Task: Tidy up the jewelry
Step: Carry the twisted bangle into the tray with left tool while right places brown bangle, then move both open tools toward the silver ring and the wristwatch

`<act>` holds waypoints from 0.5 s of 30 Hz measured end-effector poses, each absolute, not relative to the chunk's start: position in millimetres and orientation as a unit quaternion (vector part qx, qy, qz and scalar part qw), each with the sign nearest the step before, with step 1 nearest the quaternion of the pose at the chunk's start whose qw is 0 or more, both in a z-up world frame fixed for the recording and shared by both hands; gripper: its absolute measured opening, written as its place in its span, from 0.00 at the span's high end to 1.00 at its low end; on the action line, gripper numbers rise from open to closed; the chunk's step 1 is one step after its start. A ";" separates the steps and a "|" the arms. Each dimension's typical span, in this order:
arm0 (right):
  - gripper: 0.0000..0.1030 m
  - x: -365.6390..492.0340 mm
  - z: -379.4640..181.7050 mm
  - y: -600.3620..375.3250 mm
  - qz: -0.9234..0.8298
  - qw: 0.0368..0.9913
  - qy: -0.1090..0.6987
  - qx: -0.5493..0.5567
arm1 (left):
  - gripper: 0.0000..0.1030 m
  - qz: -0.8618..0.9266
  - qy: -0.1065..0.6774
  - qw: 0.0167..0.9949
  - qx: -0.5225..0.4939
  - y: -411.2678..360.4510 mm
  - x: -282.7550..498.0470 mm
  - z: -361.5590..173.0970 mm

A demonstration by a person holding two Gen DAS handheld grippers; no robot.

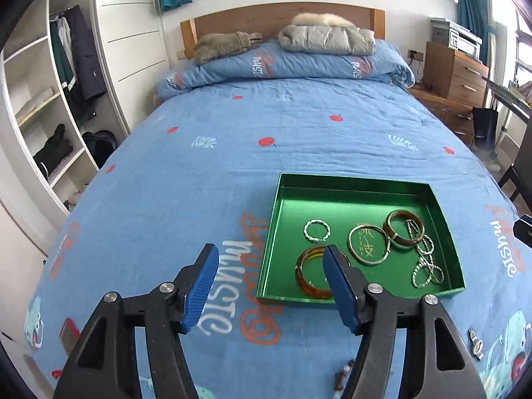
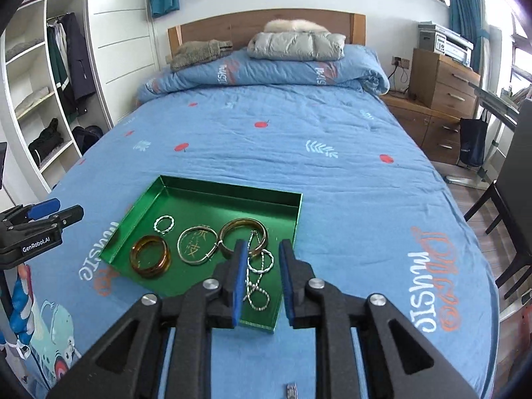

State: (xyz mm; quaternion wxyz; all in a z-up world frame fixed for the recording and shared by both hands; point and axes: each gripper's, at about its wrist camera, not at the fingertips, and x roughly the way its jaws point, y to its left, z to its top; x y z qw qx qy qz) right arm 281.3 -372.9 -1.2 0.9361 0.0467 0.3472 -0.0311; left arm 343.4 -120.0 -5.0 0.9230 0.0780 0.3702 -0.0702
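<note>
A green tray [image 1: 349, 186] [image 2: 232, 189] lies on the blue bed cover. In it are an amber bangle [image 1: 303, 281] [image 2: 149, 256], a small twisted silver ring [image 1: 317, 230] [image 2: 164, 224], a thin gold bangle [image 1: 368, 244] [image 2: 196, 244], a brown-gold bangle [image 1: 404, 229] [image 2: 244, 232] and a silver chain [image 1: 427, 266] [image 2: 257, 279]. My left gripper [image 1: 271, 287] is open and empty, above the cover at the tray's near left corner. My right gripper [image 2: 263, 281] is open and empty over the chain. A small silver ring [image 2: 291, 390] lies on the cover near me.
A silver piece [image 1: 476, 345] and a dark beaded piece [image 1: 342, 377] lie on the cover near the front. A folded duvet [image 1: 286, 63] with a grey jacket [image 1: 327, 38] is at the headboard. Wardrobe shelves stand left, wooden drawers [image 2: 442, 83] and a chair right.
</note>
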 end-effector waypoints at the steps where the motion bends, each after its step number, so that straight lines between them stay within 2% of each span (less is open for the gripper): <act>1: 0.73 265.3 1.6 -370.6 -0.032 0.938 0.343 0.046 | 0.33 -0.072 0.364 0.925 0.077 -115.5 328.0 -1.3; 4: 0.70 223.5 5.0 -366.7 -0.029 0.940 0.337 0.043 | 0.28 -0.073 0.351 0.930 0.082 -107.5 279.7 2.7; 15: 0.70 101.0 -6.7 -356.5 -0.038 0.940 0.336 0.051 | 0.28 -0.087 0.338 0.934 0.071 -89.6 155.3 0.3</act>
